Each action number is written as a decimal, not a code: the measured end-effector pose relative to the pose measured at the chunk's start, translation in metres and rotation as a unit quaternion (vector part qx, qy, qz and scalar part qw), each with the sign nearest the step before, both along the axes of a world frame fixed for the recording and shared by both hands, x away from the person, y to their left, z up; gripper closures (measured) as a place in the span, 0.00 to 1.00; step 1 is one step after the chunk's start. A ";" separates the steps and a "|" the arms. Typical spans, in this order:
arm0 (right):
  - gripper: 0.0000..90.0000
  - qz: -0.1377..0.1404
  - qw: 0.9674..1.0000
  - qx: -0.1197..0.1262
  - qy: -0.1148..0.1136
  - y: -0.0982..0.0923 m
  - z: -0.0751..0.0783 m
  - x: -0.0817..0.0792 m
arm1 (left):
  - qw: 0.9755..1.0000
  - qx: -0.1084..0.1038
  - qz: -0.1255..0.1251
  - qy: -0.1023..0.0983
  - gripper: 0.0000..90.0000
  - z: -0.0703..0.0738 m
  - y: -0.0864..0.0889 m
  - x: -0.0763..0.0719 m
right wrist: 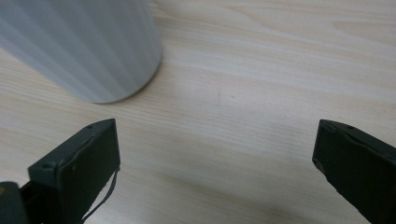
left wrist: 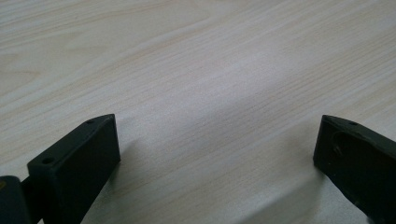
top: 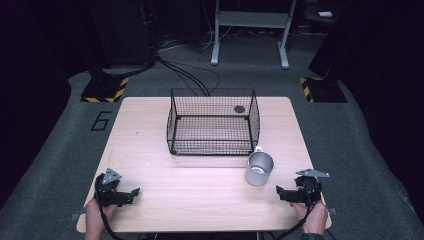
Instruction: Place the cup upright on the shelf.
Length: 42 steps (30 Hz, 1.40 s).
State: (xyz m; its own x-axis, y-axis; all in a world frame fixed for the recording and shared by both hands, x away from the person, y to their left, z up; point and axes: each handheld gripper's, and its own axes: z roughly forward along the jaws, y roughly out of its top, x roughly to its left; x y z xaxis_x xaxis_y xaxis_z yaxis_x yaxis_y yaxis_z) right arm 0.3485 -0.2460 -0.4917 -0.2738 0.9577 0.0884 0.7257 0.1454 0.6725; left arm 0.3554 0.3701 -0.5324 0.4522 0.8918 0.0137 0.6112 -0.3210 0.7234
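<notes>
A silver metal cup [top: 259, 168] with a small handle stands upright on the wooden table [top: 200, 200], just in front of a black wire basket [top: 213, 121]. Its ribbed grey side [right wrist: 88, 46] rises at the upper left of the right gripper view. My right gripper [top: 281, 192] rests low on the table to the right of the cup, jaws wide apart with bare wood between them [right wrist: 217, 126]. At the table's front left my left gripper [top: 134, 193] is open too, over plain wood [left wrist: 217, 126].
The basket holds a small dark round object [top: 239, 109] near its back right corner. Beyond the table are grey floor, cables [top: 190, 75], a white stand [top: 250, 30] and yellow-black striped bases [top: 105, 90]. A number 6 [top: 101, 120] is marked on the floor at left.
</notes>
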 end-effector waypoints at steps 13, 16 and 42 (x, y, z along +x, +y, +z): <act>0.00 0.038 0.999 0.010 -0.009 0.024 0.028 0.000 | 1.000 -0.001 0.002 -0.001 0.01 0.000 0.000 -0.001; 0.00 0.054 0.998 0.012 -0.011 0.028 0.033 0.001 | 1.000 -0.001 0.002 -0.001 0.01 0.000 0.000 -0.001; 0.00 0.085 0.996 -0.004 -0.017 0.081 0.046 0.043 | 1.000 -0.001 0.002 0.002 0.01 0.000 0.000 0.000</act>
State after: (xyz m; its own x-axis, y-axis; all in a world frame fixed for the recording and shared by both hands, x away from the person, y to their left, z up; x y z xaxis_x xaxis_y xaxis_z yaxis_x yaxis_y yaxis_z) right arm 0.3917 -0.1651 -0.4457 -0.4355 0.8976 0.0683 0.6667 0.2706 0.6945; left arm 0.3549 0.3700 -0.5323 0.4483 0.8938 0.0106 0.6151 -0.3170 0.7219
